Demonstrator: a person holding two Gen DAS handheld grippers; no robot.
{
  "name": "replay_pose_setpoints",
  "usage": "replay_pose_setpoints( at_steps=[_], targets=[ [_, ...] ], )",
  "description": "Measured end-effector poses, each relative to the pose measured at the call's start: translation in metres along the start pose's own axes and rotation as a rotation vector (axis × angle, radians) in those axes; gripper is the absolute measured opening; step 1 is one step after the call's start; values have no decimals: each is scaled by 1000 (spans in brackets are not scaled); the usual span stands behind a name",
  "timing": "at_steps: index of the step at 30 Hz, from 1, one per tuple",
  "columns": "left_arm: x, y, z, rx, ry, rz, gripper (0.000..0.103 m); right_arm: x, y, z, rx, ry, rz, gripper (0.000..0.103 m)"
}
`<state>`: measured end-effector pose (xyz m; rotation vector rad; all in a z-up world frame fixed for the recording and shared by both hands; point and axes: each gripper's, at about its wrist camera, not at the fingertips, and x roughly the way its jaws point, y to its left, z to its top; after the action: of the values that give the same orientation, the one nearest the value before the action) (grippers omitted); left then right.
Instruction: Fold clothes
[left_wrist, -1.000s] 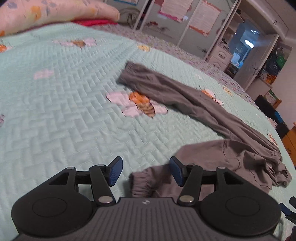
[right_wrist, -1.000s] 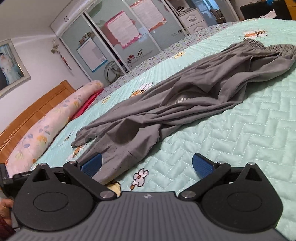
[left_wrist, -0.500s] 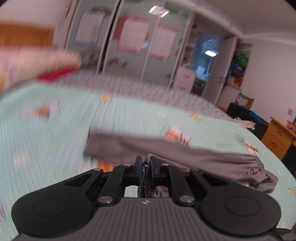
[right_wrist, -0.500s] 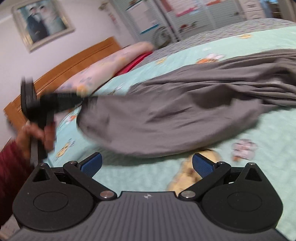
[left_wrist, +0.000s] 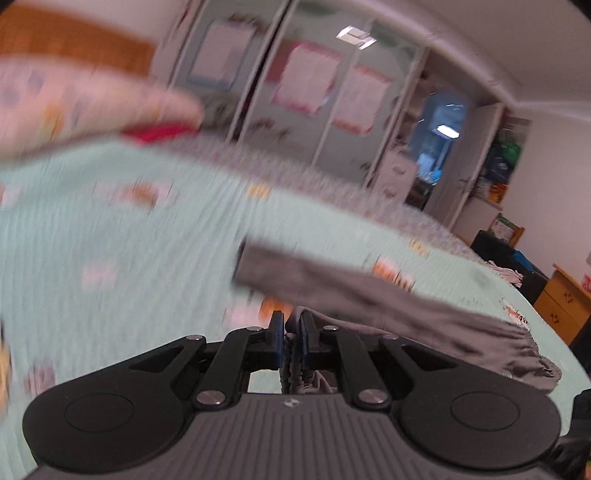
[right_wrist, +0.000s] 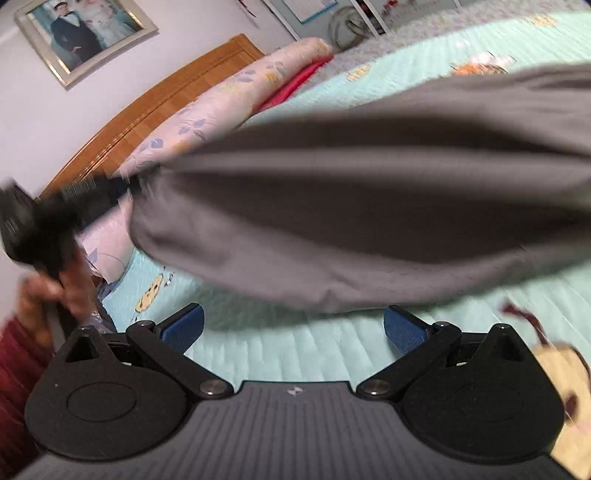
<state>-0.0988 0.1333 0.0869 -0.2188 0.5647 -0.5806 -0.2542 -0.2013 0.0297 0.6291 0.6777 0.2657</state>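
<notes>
Left wrist view shows the left gripper (left_wrist: 291, 334) pressed together on a bunched cuff of the grey trousers (left_wrist: 388, 295), with the cloth squeezed between its two fingers. One leg lies stretched over the green quilt (left_wrist: 110, 240) and ends in the gathered waistband at the right. In the right wrist view the held leg hangs in the air above the quilt, drooping in a wide belly between the left gripper (right_wrist: 122, 188) and the rest of the trousers (right_wrist: 351, 221). The right gripper (right_wrist: 293, 326) is spread wide and holds nothing; it is low over the quilt, under the hanging cloth. The fabric looks light, soft and limp, so it will sag and slide. I think the best places to hold are the elastic cuffs and the waistband.
</notes>
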Motion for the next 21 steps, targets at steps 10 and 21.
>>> replay_pose_setpoints(
  at_steps=[10,21],
  targets=[
    [-11,7,-28,-111,39,16,9,-169,-113,-18,376,-358,-202,102],
    [-6,-18,-30,-129,36,91,9,-249,-228,-18,803,-706,-247,99]
  ],
)
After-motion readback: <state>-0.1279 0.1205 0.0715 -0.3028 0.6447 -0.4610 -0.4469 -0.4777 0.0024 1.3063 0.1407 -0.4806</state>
